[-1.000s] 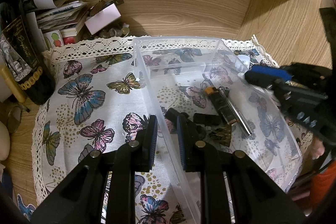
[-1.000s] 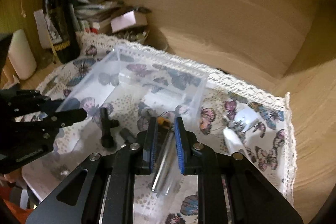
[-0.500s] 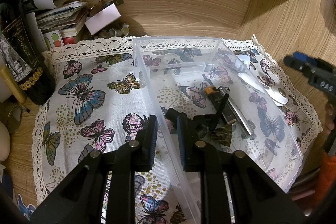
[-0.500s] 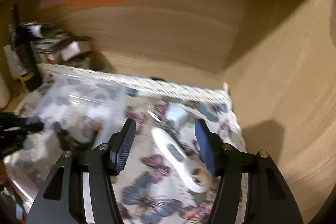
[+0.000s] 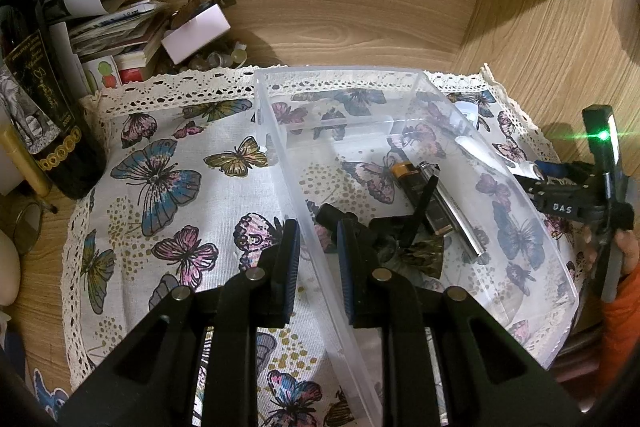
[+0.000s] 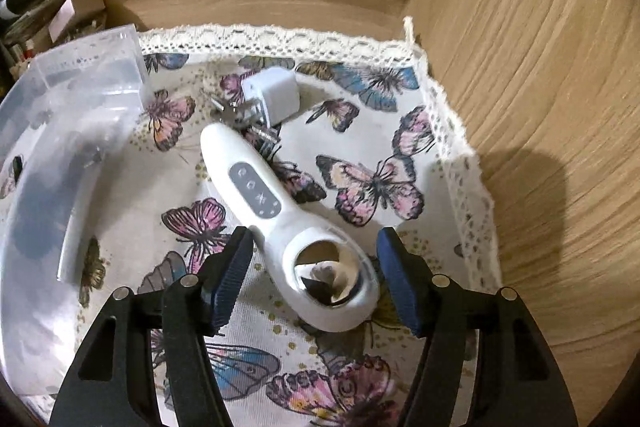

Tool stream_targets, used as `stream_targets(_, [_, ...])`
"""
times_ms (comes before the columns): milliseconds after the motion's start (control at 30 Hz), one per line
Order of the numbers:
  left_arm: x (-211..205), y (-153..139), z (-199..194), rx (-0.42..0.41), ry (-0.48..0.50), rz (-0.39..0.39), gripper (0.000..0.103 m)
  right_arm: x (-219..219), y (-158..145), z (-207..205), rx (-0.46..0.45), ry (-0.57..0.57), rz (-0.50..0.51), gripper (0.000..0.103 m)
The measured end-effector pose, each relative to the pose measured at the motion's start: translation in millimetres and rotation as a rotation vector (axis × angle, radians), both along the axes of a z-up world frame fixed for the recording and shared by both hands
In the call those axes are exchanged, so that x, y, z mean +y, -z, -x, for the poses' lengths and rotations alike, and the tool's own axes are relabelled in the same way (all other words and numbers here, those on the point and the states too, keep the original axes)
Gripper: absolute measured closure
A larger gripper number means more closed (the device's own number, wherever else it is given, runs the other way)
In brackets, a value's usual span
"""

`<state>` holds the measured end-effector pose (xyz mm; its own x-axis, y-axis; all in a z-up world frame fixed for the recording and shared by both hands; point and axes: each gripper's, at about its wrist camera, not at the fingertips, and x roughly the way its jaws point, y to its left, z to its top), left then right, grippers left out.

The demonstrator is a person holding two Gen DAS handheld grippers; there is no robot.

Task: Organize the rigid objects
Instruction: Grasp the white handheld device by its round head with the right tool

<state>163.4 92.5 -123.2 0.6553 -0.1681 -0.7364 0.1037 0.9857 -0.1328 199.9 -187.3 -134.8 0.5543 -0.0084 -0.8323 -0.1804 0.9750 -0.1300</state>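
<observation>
A clear plastic bin (image 5: pixel 400 99) stands on the butterfly cloth (image 5: pixel 168 179). Inside it lie an orange-capped lighter (image 5: pixel 404 173), a silver metal lighter (image 5: pixel 452 211) and several small black parts (image 5: pixel 332 217). My left gripper (image 5: pixel 318 227) is shut on the bin's left wall, one pad on each side. In the right wrist view a white handheld device (image 6: pixel 256 187) with a ring-shaped head lies on the cloth, to the right of the bin (image 6: pixel 80 67). My right gripper (image 6: pixel 316 267) is open astride that head, its pads clear of it. A white plug adapter (image 6: pixel 274 95) sits beyond the device.
A dark bottle (image 5: pixel 44 115) and a heap of papers and boxes (image 5: pixel 120 27) fill the back left corner. Wooden walls close the back and the right (image 6: pixel 540 107). A hand in an orange sleeve (image 5: pixel 624 291) holds the right gripper's handle at the far right.
My right gripper let go of the silver lighter in the bin, opened, swung right out of the bin and came down over the white device. The left gripper has not moved.
</observation>
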Motion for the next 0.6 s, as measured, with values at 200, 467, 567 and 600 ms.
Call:
stream_targets(200, [0, 0, 0, -0.001, 0.0, -0.002, 0.085, 7, 6, 13, -0.008, -0.034, -0.015, 0.057])
stream_targets(467, [0, 0, 0, 0.0, 0.001, -0.002, 0.085, 12, -2, 43, -0.048, -0.049, -0.062, 0.064])
stream_targets(567, [0, 0, 0, -0.001, 0.0, -0.001, 0.085, 12, -15, 55, -0.086, -0.048, -0.083, 0.064])
stream_targets(600, [0, 0, 0, -0.001, 0.0, -0.001, 0.085, 12, -21, 59, -0.099, -0.048, -0.091, 0.064])
